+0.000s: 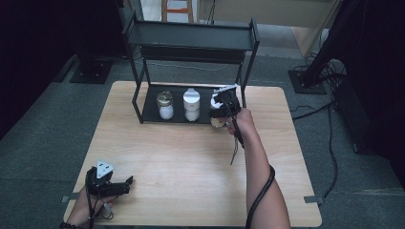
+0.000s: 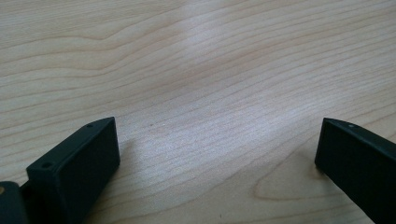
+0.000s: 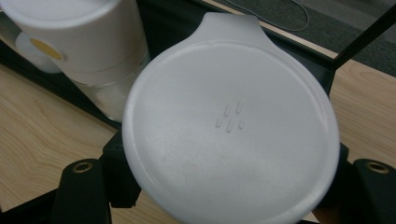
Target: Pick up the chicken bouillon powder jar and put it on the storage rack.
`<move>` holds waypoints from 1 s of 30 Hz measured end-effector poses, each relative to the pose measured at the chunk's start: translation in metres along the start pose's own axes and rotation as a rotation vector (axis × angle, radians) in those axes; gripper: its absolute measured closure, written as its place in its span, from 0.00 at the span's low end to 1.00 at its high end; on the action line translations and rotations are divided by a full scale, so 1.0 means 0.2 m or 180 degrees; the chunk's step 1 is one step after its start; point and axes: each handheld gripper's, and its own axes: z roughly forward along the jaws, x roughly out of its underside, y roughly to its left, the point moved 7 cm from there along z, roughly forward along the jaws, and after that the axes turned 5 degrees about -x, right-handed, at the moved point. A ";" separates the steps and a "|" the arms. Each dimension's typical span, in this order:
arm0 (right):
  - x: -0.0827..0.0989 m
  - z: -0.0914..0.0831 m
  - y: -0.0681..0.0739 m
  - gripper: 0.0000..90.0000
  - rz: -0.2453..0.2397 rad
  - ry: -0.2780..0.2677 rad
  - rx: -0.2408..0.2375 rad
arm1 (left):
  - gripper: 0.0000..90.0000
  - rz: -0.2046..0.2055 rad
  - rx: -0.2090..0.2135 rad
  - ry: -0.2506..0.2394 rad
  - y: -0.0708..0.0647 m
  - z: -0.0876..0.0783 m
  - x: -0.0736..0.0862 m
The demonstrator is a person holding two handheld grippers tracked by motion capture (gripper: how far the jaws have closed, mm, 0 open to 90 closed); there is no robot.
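Note:
A black two-tier rack [image 1: 191, 37] stands at the back of the wooden table [image 1: 191, 167]. On its lower shelf are a glass jar with a gold lid [image 1: 165, 105] and a white-lidded jar [image 1: 191, 105]. My right gripper [image 1: 223, 104] is at the right end of that shelf, shut on a third jar [image 1: 217, 122]. In the right gripper view its round white lid [image 3: 229, 121] sits between the jaws of the right gripper [image 3: 229, 182], with the white-lidded jar [image 3: 79, 37] close at the upper left. My left gripper [image 1: 125, 183] rests at the table's front left, open over bare wood [image 2: 217, 126].
The rack's right post [image 1: 245, 78] rises just beside the held jar. Black stands [image 1: 90, 69] and cables [image 1: 329, 143] lie on the grey floor around the table. A cable trails from the right forearm [image 1: 260, 191].

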 end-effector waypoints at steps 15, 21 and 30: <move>-0.05 0.10 -0.04 0.33 0.0109 0.0002 0.0045 | 0.00 0.0008 0.0010 -0.0001 0.00 0.00 0.00; -0.07 0.13 -0.05 0.33 0.0135 0.0045 0.0064 | 0.00 0.0008 0.0010 -0.0001 0.00 0.00 0.00; -0.08 0.17 -0.04 0.33 0.0204 -0.0012 0.0062 | 0.00 0.0015 0.0016 -0.0003 0.00 0.00 0.00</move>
